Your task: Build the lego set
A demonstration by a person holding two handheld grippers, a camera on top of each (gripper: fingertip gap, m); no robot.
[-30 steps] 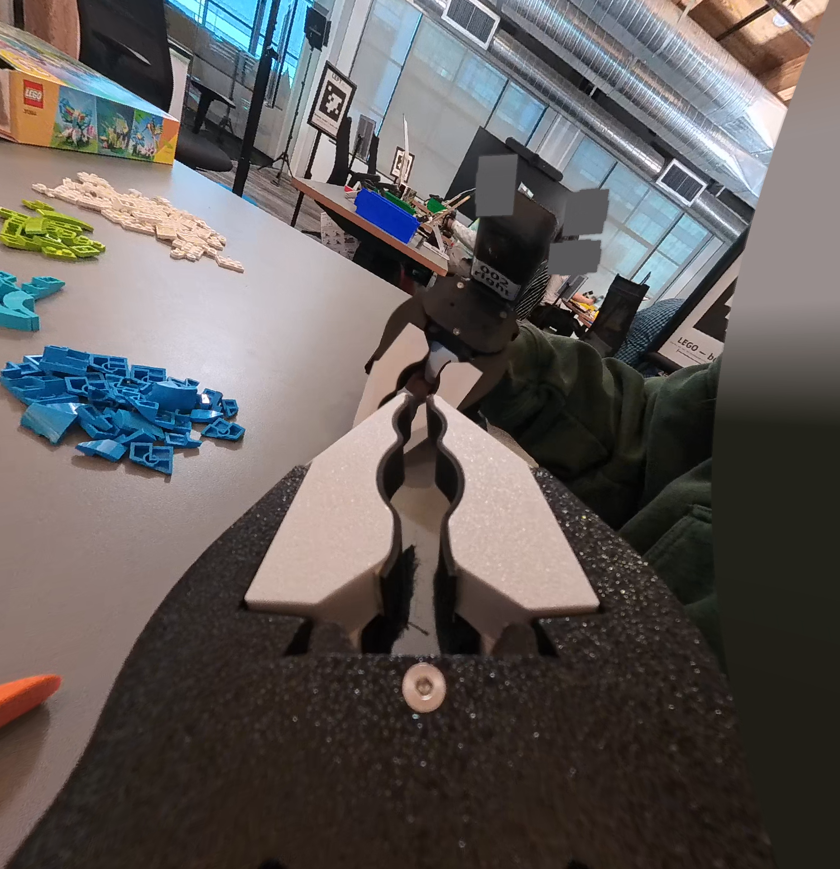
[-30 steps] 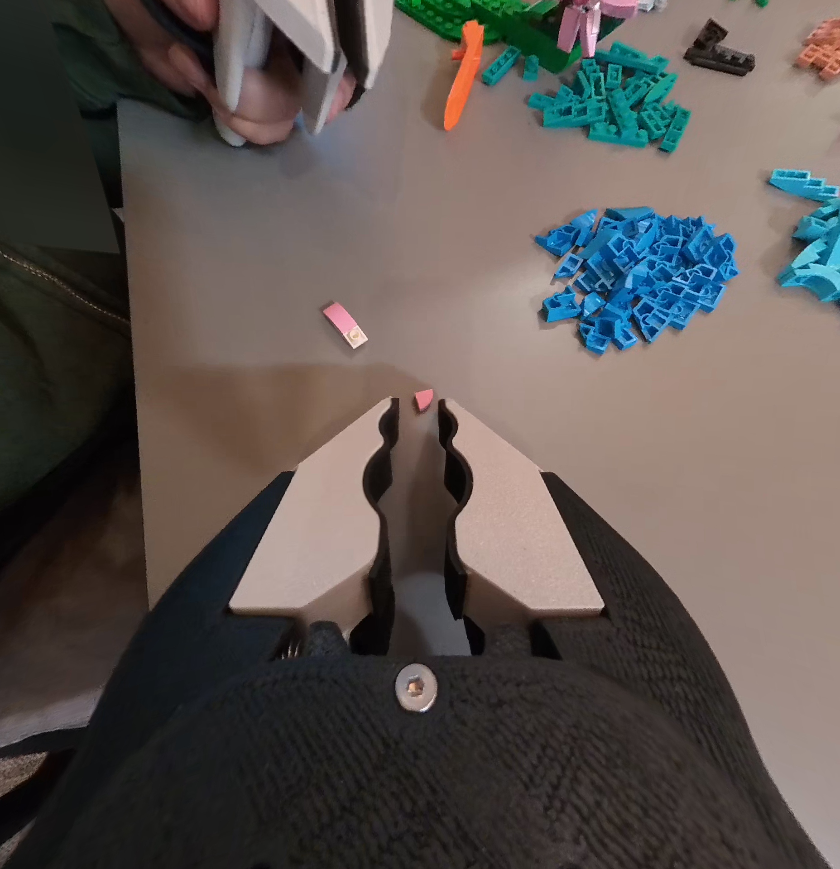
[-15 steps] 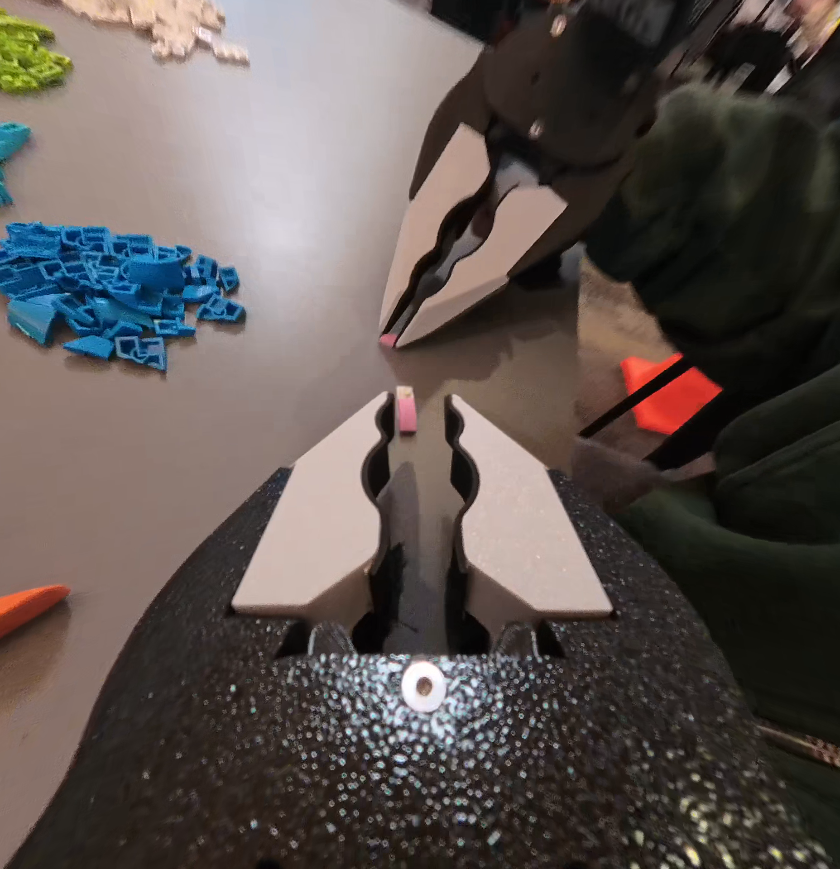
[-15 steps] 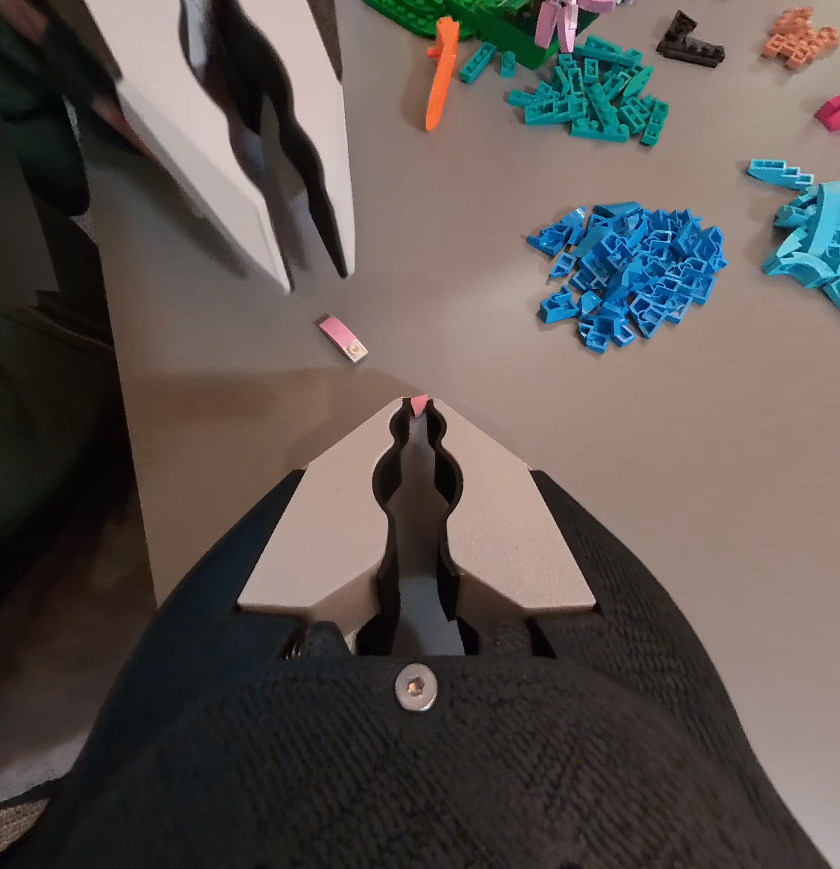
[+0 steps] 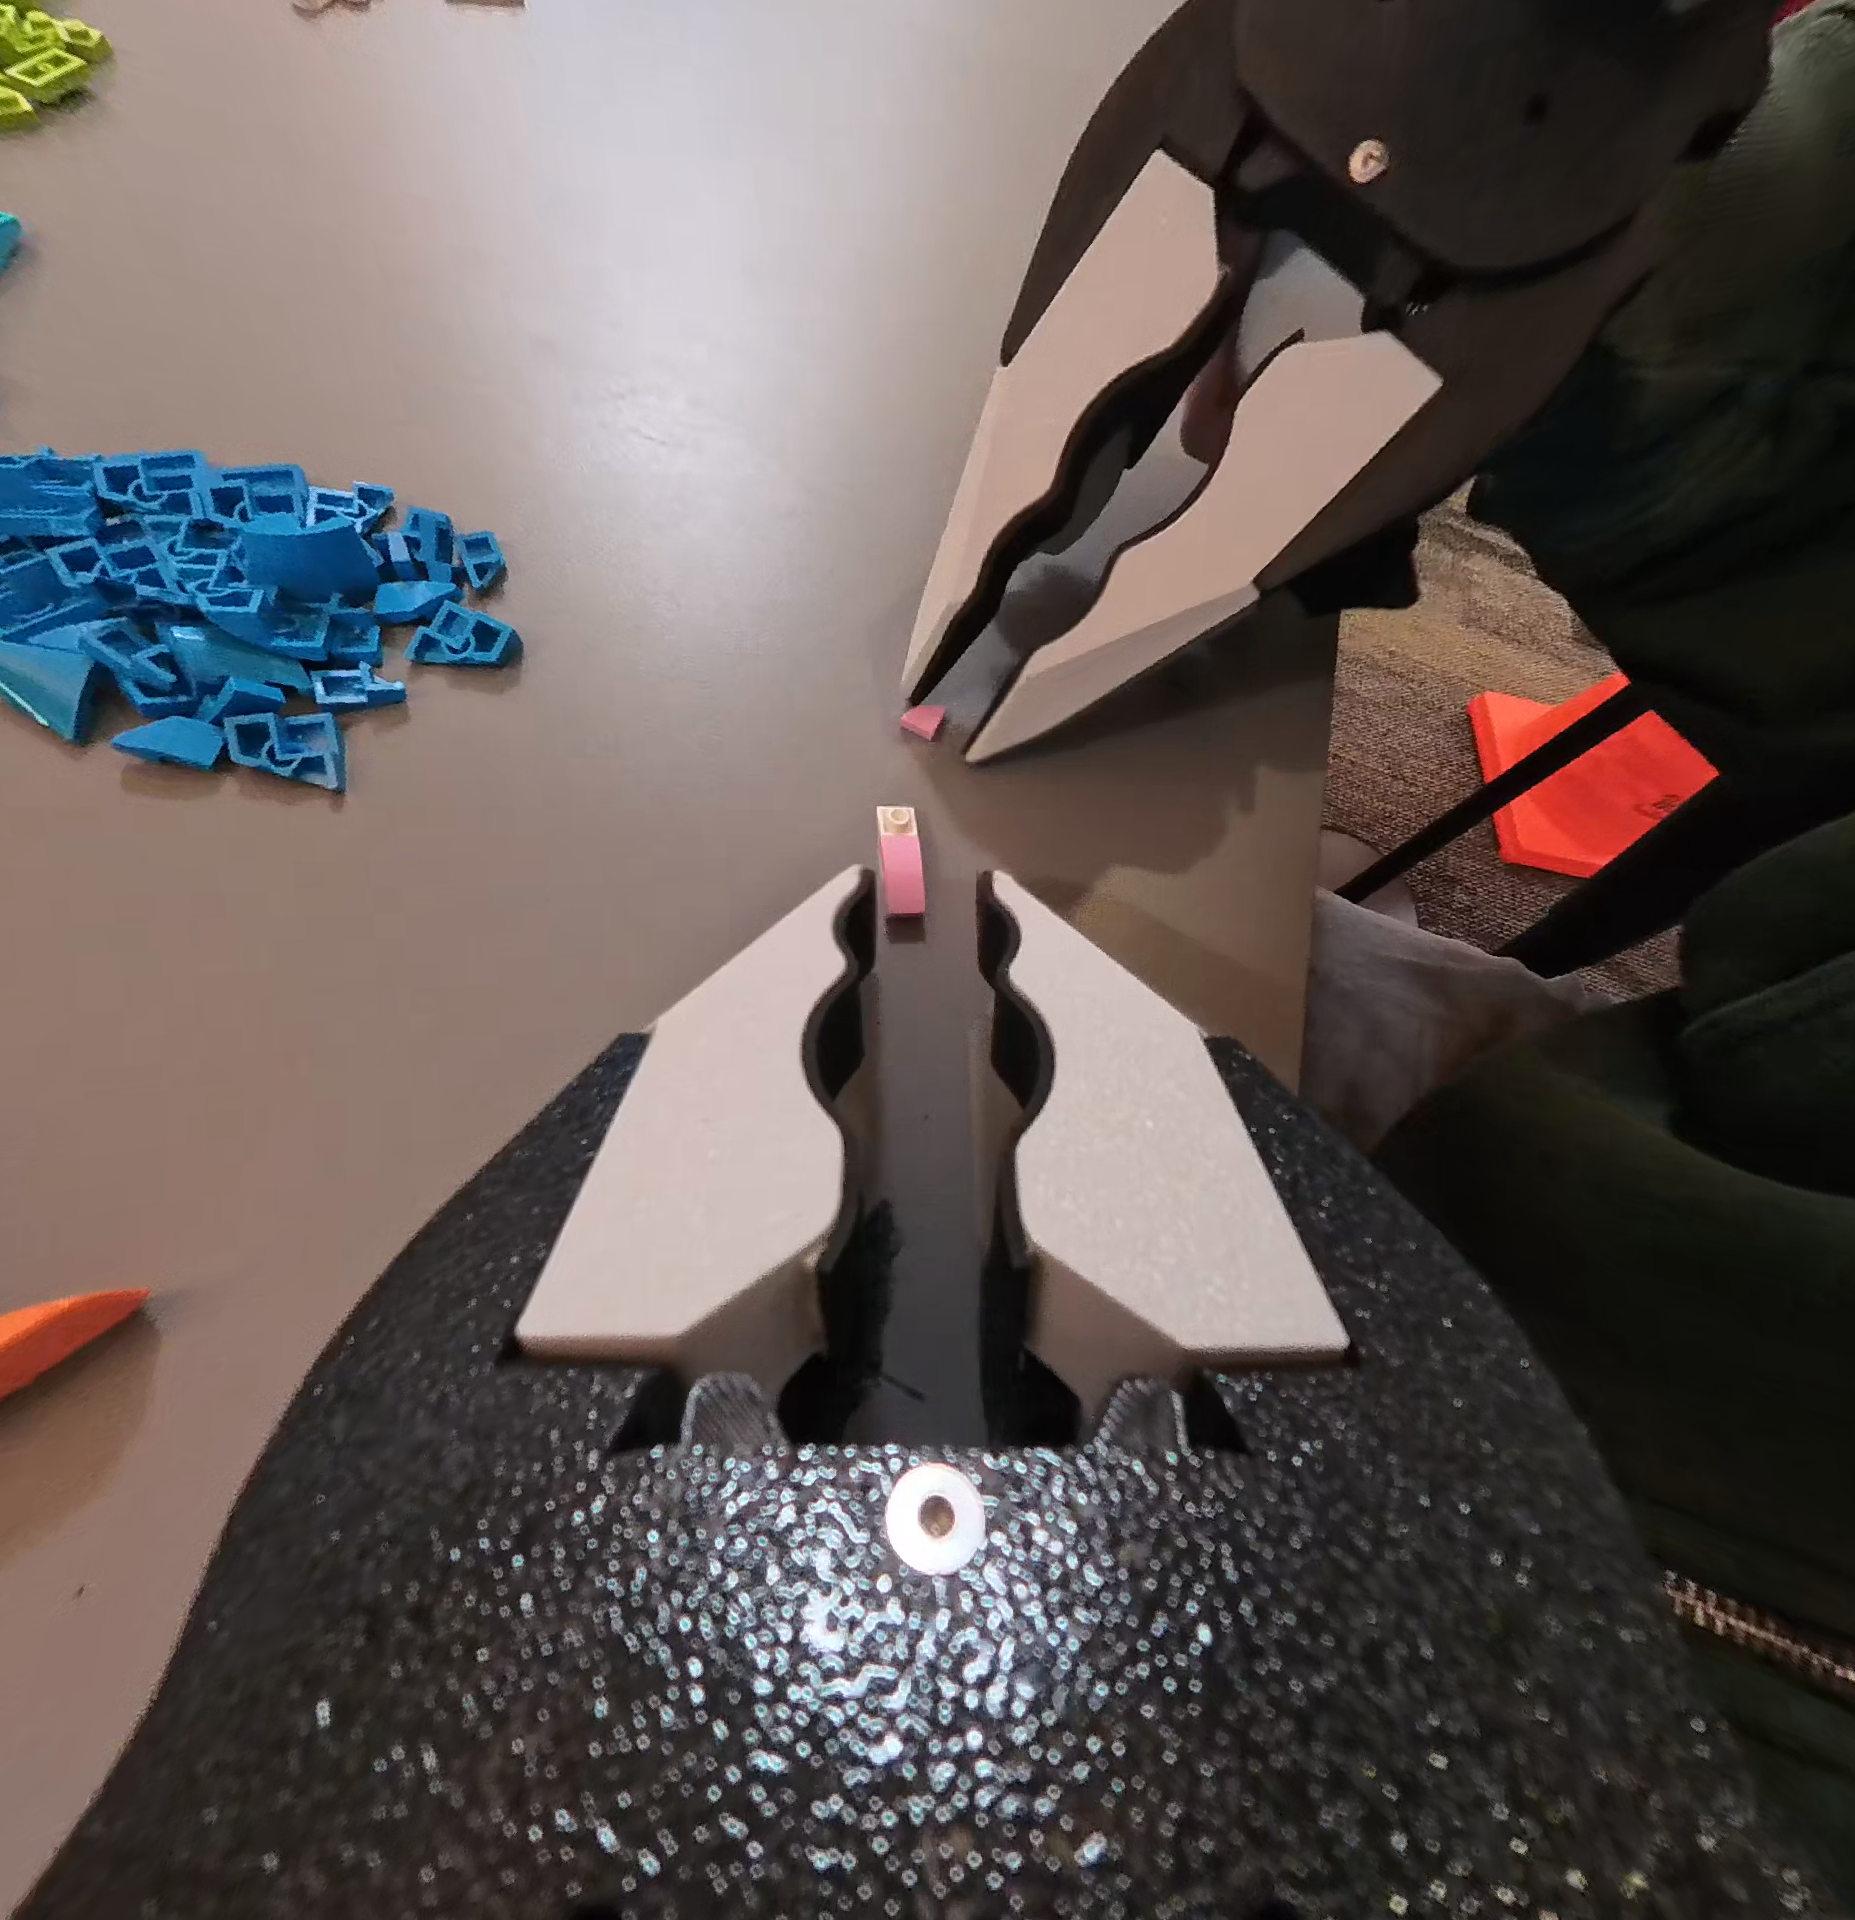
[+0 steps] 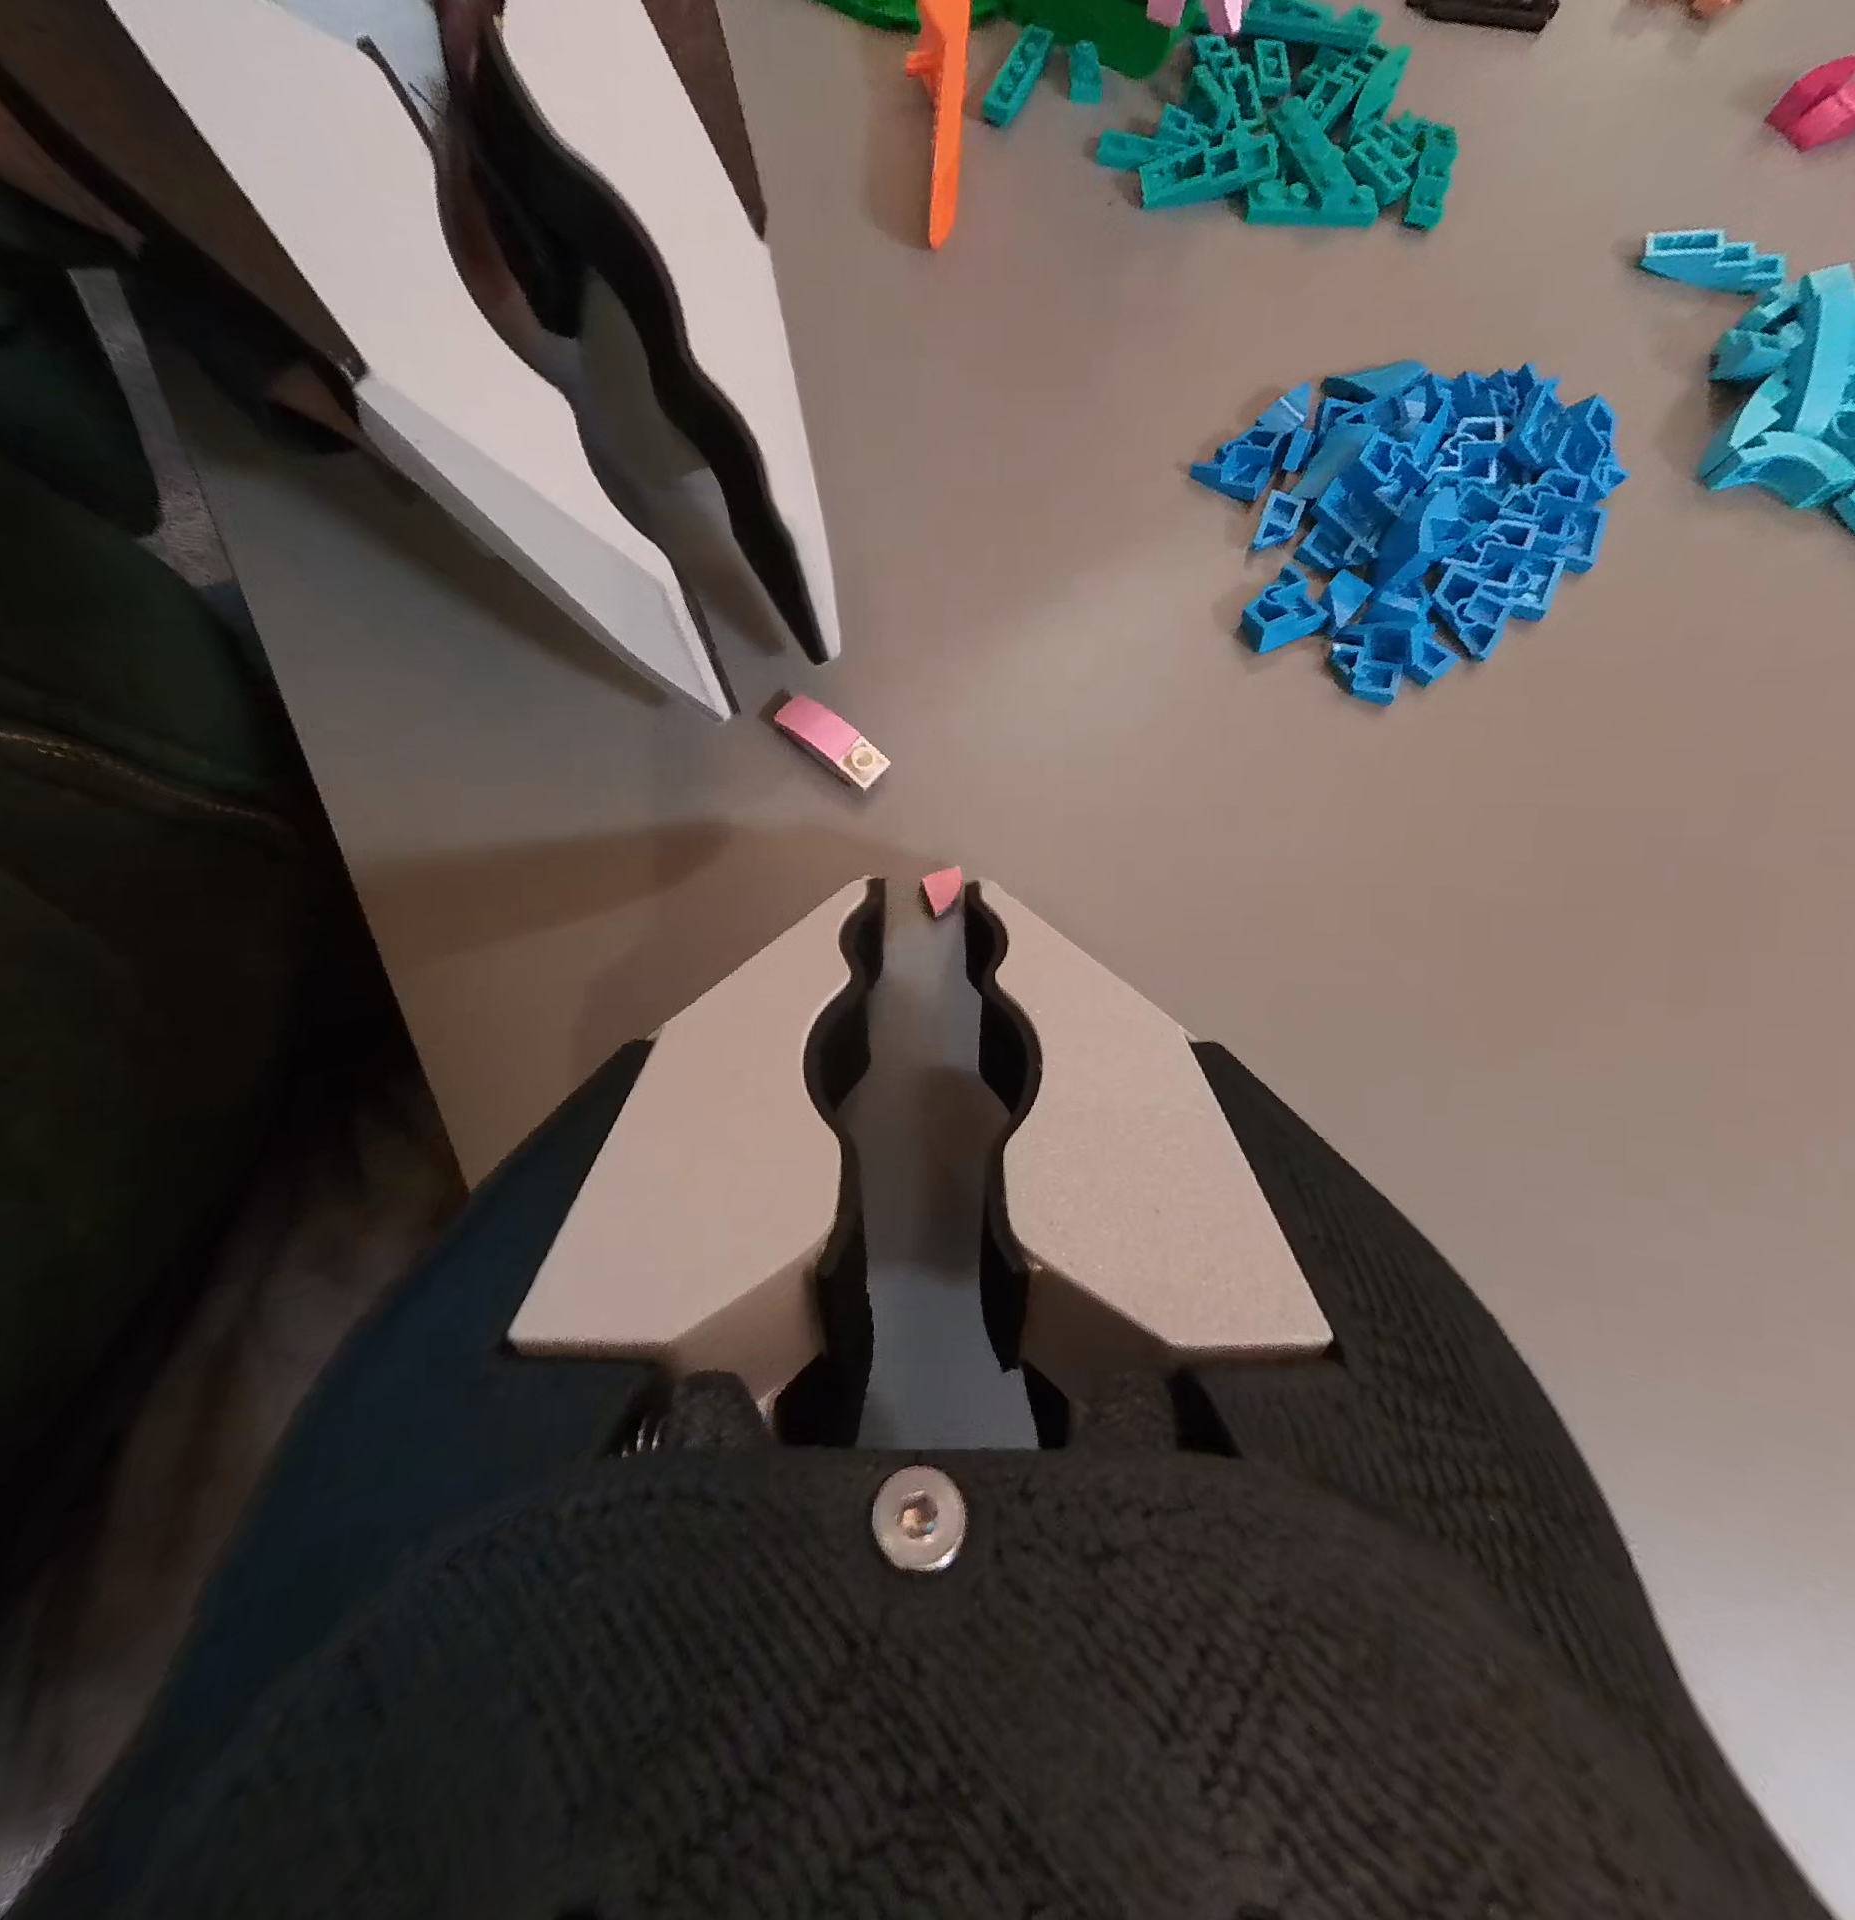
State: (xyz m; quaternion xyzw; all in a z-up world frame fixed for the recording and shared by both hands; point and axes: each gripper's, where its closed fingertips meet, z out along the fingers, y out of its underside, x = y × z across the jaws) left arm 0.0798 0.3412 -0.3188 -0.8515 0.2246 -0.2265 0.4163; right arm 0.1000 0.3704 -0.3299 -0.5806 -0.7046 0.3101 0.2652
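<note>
jaws of both grippers stand narrowly apart near the grey table's (image 5: 632,312) edge, left gripper (image 5: 921,881) at a pink curved lego slope piece (image 5: 902,871), right gripper (image 6: 925,885) at a small pink wedge piece (image 6: 942,889).

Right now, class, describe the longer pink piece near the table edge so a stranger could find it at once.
Start at the heap of blue bricks on the grey table, then look towards the table's near edge. Just ahead of the left gripper lies the longer pink piece: a curved strip with one tan studded end, unlike the tiny pink wedge nearby.
</note>
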